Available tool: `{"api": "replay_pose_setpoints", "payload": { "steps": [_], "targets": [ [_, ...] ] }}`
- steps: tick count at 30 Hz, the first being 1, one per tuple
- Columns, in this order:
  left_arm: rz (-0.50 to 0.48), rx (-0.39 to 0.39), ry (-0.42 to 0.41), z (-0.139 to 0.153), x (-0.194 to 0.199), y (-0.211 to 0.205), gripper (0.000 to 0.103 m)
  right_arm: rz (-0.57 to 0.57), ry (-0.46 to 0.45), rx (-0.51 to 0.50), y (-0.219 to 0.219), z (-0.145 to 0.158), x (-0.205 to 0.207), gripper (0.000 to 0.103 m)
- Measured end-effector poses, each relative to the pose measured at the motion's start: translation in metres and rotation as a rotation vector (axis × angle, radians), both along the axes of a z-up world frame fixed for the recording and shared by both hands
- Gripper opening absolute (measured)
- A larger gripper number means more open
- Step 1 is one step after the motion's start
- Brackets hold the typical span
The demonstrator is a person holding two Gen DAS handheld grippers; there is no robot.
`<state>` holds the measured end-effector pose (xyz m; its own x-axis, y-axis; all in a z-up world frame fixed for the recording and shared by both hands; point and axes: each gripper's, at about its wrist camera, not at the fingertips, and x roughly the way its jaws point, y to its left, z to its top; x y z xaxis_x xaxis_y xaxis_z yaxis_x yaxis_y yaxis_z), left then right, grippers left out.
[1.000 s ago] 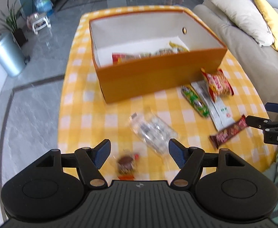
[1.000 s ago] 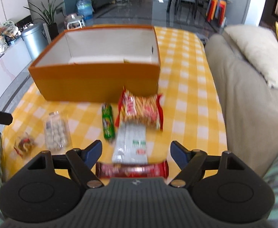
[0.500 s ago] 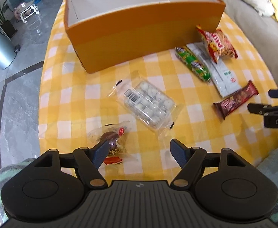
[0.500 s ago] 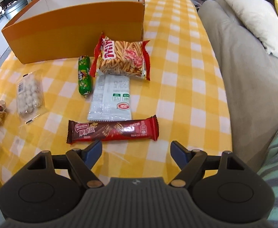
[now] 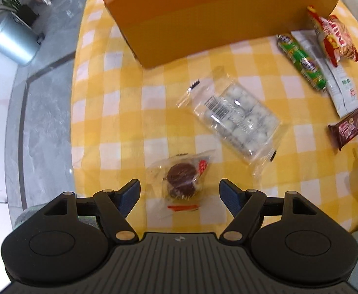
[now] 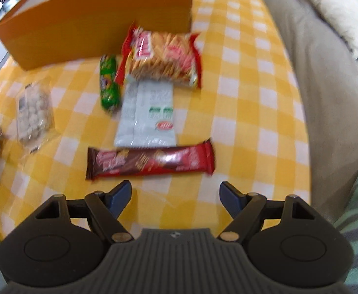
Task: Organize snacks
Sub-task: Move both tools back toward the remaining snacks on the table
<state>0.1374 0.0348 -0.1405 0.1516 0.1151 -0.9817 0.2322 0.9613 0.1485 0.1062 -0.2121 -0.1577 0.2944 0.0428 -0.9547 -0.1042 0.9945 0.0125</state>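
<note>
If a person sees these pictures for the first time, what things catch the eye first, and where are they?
The big orange cardboard box stands at the far side of the yellow-and-white checked tablecloth. Loose snacks lie before it: a red packet of biscuit sticks next to the box and a long dark-red chocolate bar nearer the right tongs. The open left tongs hang above a clear-wrapped chocolate cookie.
</note>
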Motion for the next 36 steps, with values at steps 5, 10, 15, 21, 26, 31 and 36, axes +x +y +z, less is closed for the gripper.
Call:
{"api": "replay_pose_setpoints", "payload": {
  "steps": [5,10,15,21,26,31,36],
  "targets": [
    [0.023,-0.033,0.106,-0.018,0.007,0.006,0.086,0.043,0.023,0.014,0.011,-0.007,0.000,0.074],
    [0.033,-0.091,0.147,-0.030,0.010,0.006,0.080,0.073,-0.001,0.019,0.017,-0.011,0.008,0.070],
    [-0.010,-0.117,0.118,-0.029,0.017,-0.007,0.075,0.093,-0.025,0.035,0.020,-0.013,0.011,0.070],
    [-0.087,-0.152,0.075,-0.025,0.029,-0.038,0.071,0.061,-0.045,0.098,0.014,-0.009,0.016,0.070],
    [-0.117,-0.242,0.039,-0.017,0.028,-0.060,0.071,-0.009,-0.041,0.163,0.002,-0.007,0.020,0.069],
    [-0.098,-0.248,-0.005,-0.001,0.023,-0.064,0.078,-0.074,-0.088,0.155,-0.007,0.004,0.017,0.070],
    [0.073,-0.267,-0.069,0.019,0.015,-0.042,0.080,-0.192,-0.088,0.193,-0.019,0.008,0.020,0.070]
  ]
}}
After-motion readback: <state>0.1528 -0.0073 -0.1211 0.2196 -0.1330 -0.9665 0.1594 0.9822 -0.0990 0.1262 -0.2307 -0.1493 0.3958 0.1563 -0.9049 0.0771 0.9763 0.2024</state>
